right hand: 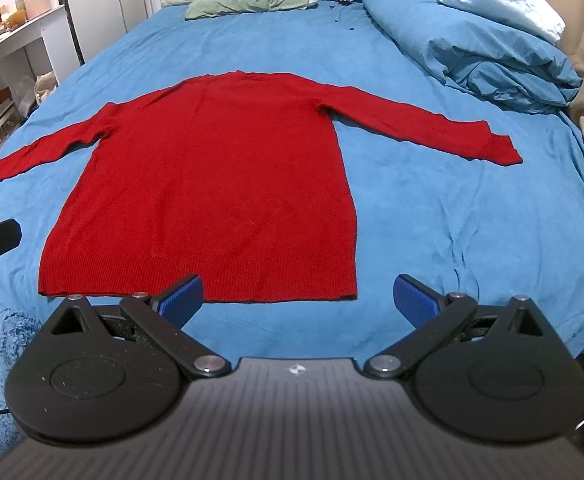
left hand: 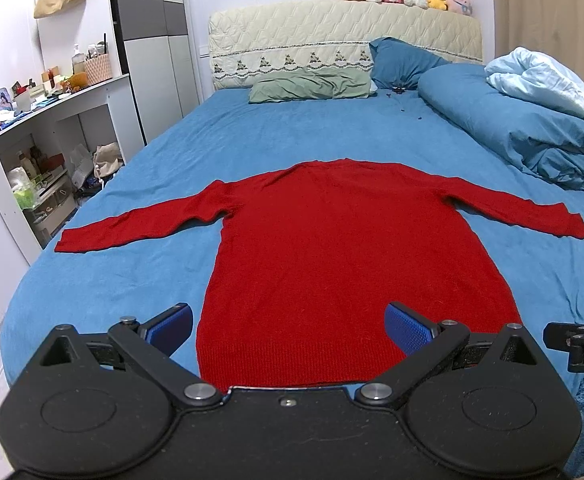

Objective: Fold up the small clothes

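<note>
One red sweater (left hand: pixel 332 248) lies flat on the blue bed (left hand: pixel 131 280), sleeves spread, hem nearest both tongs. Left tongs (left hand: pixel 289 330) and right tongs (right hand: pixel 298 300) hover wide open, holding nothing. Rumpled duvet (right hand: pixel 472 32) lies beyond the right sleeve; green pillow (left hand: pixel 312 86) sits near the headboard.

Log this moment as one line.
stage: pre-fold | red sweater: flat, sleeves spread | left gripper: open | right gripper: open, empty

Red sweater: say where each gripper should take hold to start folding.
Grip the red sweater at its sleeve cuffs: left gripper from the left side, right gripper from the right. Both sleeves lie flat and spread outward, cuffs free on the bed sheet, so they probably fold inward easily.
</note>
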`<state>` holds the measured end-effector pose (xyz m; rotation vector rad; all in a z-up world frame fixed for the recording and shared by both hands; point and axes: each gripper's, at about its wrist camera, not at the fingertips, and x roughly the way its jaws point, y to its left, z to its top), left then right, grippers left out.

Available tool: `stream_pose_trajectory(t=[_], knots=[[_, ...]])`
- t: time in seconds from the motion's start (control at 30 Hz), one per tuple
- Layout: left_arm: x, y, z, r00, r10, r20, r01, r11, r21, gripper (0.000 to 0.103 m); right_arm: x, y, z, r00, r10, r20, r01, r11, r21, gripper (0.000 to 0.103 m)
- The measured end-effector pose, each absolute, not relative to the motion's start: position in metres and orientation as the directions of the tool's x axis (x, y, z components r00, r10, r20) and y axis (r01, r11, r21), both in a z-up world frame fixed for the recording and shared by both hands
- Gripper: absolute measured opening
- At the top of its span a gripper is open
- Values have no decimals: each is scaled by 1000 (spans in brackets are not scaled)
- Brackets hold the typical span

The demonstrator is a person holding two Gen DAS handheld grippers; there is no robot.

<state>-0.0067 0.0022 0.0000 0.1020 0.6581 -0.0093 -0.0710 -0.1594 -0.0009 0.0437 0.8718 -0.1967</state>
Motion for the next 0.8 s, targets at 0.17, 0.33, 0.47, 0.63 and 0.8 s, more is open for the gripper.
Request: stream_pose_trajectory(t=[0.17, 0.33, 0.47, 0.63, 0.8], knots=[[-6, 1, 0, 790, 30, -612, 39, 994, 99, 103, -70, -161, 0, 625, -154, -766, 189, 981, -44, 103], [-5, 0, 1, 790, 31, -612, 34, 995, 95, 103, -69, -161, -1, 623, -153, -767, 186, 981, -45, 103], [-5, 0, 3, 794, 34, -607, 29, 995, 94, 103, -70, -160, -1, 629, -152, -763, 186, 982, -42, 103], [-7, -1, 4, 800, 32, -599, 30, 995, 94, 103, -71, -160, -2, 628, -150, -763, 184, 982, -41, 103], [-7, 0, 2, 797, 36, -603, 33, 994, 102, 103, -71, -160, -1, 630, -150, -762, 186, 982, -40, 103]])
